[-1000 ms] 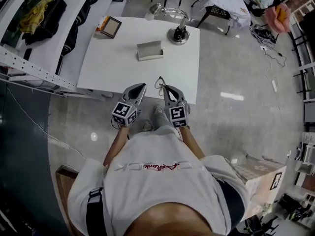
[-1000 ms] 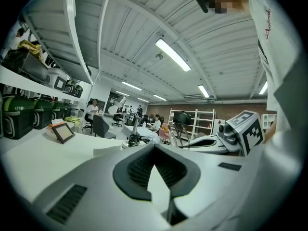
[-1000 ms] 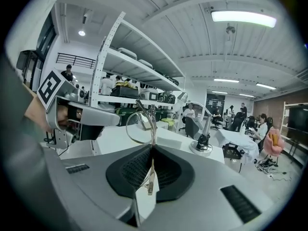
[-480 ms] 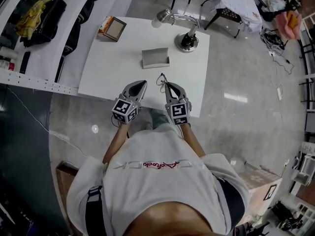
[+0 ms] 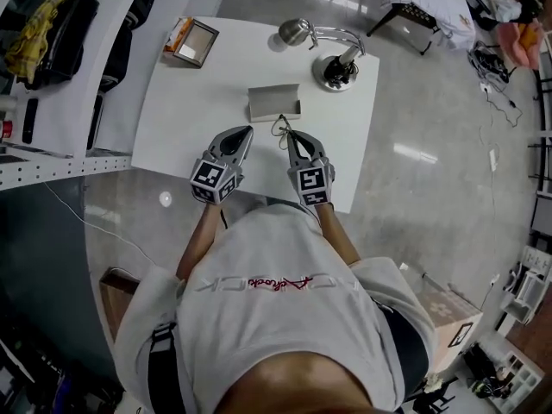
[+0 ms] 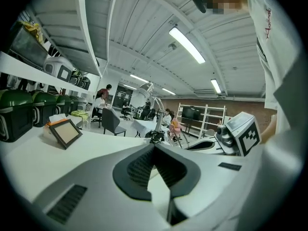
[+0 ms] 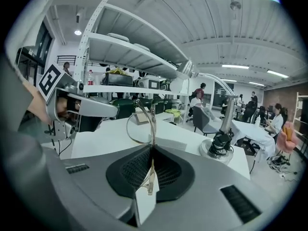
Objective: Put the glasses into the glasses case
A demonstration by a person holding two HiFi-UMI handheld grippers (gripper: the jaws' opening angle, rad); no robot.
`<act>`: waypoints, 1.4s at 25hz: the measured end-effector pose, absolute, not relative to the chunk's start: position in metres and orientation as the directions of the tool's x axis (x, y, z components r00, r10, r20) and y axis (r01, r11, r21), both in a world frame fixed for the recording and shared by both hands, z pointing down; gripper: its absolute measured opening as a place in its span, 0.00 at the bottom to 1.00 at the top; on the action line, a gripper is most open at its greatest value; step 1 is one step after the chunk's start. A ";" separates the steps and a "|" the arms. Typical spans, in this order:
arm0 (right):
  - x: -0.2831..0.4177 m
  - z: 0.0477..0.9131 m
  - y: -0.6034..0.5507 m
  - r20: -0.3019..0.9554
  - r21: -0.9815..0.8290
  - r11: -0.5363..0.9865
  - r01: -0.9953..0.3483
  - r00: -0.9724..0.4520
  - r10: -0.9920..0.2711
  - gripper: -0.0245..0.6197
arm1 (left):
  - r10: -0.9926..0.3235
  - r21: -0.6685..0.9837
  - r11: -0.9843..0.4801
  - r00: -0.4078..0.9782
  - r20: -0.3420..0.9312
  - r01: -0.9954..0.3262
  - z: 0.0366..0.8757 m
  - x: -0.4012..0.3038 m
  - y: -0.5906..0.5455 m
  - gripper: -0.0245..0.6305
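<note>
Wire-framed glasses sit pinched in the R claw. Its jaws are closed on one temple, w/ the rims poking up & fwd past the tips, clear of the desk. L claw has jaws together w/ nothing btwn them, just beside the R one. Grey glasses case, which looks open, lies on the desk directly ahead of both claws, near but apart. Its long axis runs across the head view, i.e. square to the way the claws point. The front rim is almost over the case's near edge, so the R claw is placed to finish. Prob next: carry fwd, lower, frame turned along the case. Folded or not, can't tell.
</note>
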State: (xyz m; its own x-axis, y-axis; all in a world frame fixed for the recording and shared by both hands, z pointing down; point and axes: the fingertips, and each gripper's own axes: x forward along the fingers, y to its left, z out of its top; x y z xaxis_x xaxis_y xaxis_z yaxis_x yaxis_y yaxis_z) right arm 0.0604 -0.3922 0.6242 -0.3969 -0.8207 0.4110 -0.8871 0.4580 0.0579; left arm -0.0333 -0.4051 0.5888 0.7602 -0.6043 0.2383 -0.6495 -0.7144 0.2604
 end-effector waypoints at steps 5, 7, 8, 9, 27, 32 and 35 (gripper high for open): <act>0.058 0.651 -0.400 0.471 0.033 0.482 -0.876 -0.412 -0.780 0.05 | -0.608 0.291 -0.687 0.746 0.271 -0.666 0.612 -0.042 -0.409 0.05; 0.056 0.658 -0.405 0.492 0.030 0.499 -0.866 -0.422 -0.761 0.05 | -0.611 0.304 -0.675 0.740 0.282 -0.673 0.619 -0.045 -0.411 0.05; 0.055 0.662 -0.407 0.503 0.032 0.511 -0.859 -0.428 -0.751 0.05 | -0.612 0.310 -0.669 0.738 0.286 -0.675 0.621 -0.046 -0.411 0.05; 0.053 0.665 -0.410 0.513 0.037 0.524 -0.851 -0.434 -0.741 0.05 | -0.612 0.314 -0.666 0.736 0.289 -0.677 0.623 -0.047 -0.411 0.05; 0.033 0.708 -0.481 0.686 0.330 0.814 -0.478 -0.471 -0.555 0.05 | -0.640 0.332 -0.622 0.705 0.307 -0.709 0.633 -0.069 -0.411 0.05; 0.033 0.714 -0.496 0.712 0.407 0.835 -0.370 -0.444 -0.544 0.05 | -0.642 0.339 -0.616 0.702 0.308 -0.711 0.634 -0.071 -0.410 0.05; 0.029 0.716 -0.501 0.722 0.477 0.836 -0.272 -0.421 -0.549 0.05 | -0.643 0.343 -0.611 0.700 0.311 -0.713 0.635 -0.071 -0.409 0.05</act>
State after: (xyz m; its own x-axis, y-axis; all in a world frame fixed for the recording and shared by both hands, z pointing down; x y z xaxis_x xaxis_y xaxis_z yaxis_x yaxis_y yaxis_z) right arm 0.0292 -0.5010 0.7157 -0.4209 -0.5492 0.7220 -0.2717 0.8357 0.4773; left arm -0.0713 -0.4090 0.6346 0.7001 -0.6428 0.3111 -0.7134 -0.6110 0.3431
